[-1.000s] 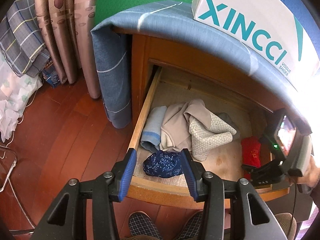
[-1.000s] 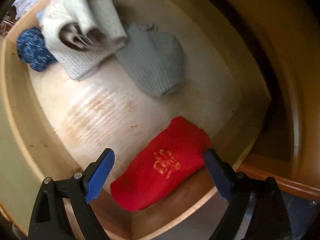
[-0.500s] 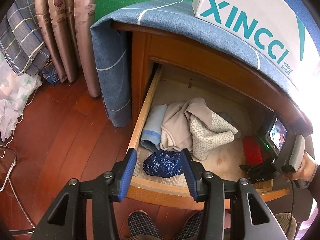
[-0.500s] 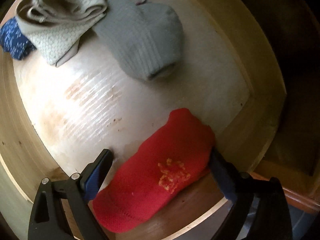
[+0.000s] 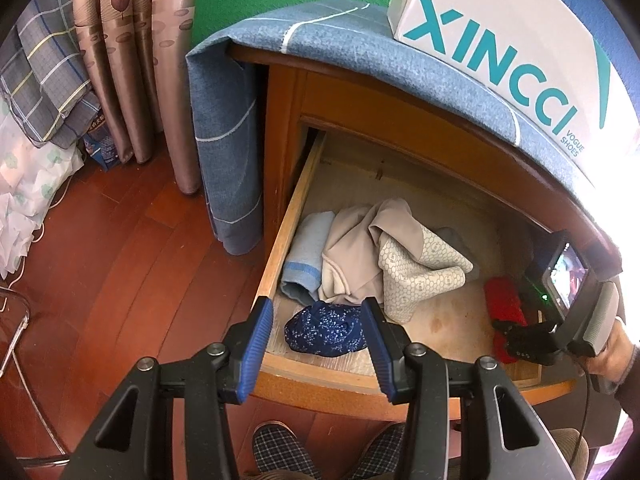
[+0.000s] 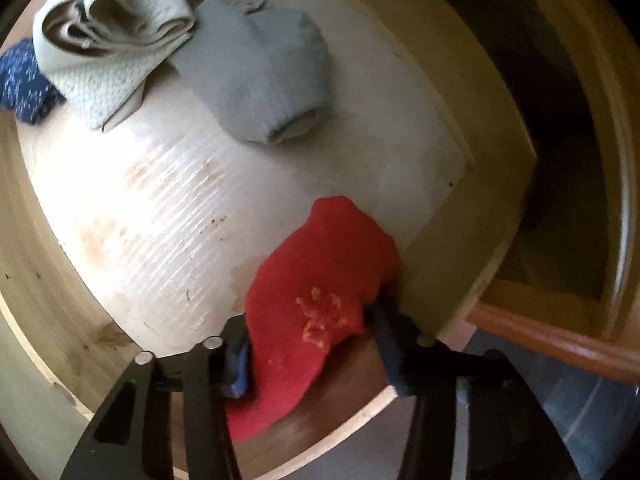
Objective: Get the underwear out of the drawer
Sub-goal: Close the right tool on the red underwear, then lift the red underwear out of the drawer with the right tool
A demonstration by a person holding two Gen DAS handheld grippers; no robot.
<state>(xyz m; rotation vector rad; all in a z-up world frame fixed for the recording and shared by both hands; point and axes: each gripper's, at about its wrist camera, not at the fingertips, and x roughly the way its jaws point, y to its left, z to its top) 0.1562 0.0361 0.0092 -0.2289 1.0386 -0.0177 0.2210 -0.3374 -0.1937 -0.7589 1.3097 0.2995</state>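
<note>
Your right gripper (image 6: 312, 344) has just been closing its jaws, and they're now pinched on the red underwear (image 6: 320, 280), bunching it mid-fold in the near right corner of the drawer (image 6: 492, 216). It looks soft, light and floppy, so I'd guess it'll sag, and the middle is a fine place to hold. It's bright red with a small gold mark. Your left gripper (image 5: 318, 344) hangs with jaws apart, empty, above the navy floral bundle (image 5: 324, 330). Beyond that sits the beige patterned pile (image 5: 400, 256).
</note>
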